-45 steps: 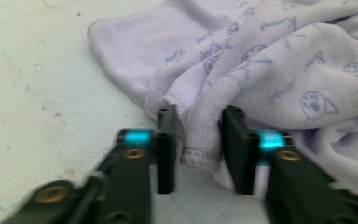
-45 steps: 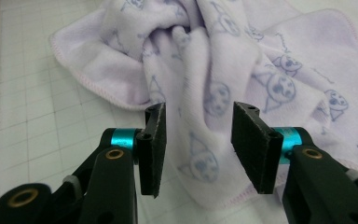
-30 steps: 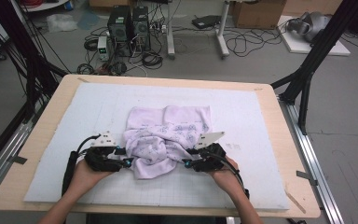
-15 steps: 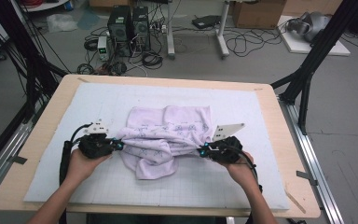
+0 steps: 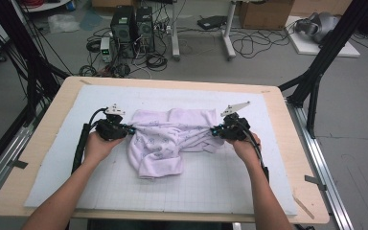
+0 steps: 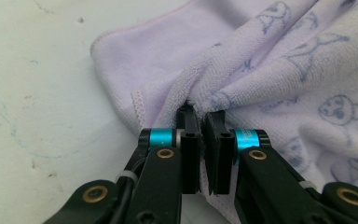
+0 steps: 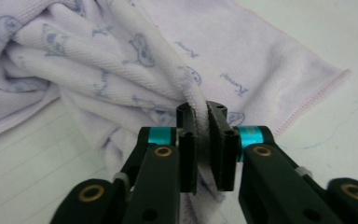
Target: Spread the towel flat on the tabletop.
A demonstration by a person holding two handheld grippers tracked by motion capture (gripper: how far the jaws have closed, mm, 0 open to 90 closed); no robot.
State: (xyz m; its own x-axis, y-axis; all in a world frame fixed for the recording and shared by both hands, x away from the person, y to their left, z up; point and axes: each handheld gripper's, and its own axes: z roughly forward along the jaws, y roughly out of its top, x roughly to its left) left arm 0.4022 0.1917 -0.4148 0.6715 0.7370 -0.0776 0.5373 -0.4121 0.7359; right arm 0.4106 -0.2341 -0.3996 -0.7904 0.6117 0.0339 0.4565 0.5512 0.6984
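Both grippers clamped on a lilac towel, pulling it apart.

Left gripper (image 5: 130, 129) and right gripper (image 5: 214, 130) moved outward from a second ago, stretching the crumpled towel (image 5: 165, 139) into a taut band across the white mat (image 5: 220, 182); unfolding begun, lower half bunched. Jaws just closed, pinching towel edges on each side.
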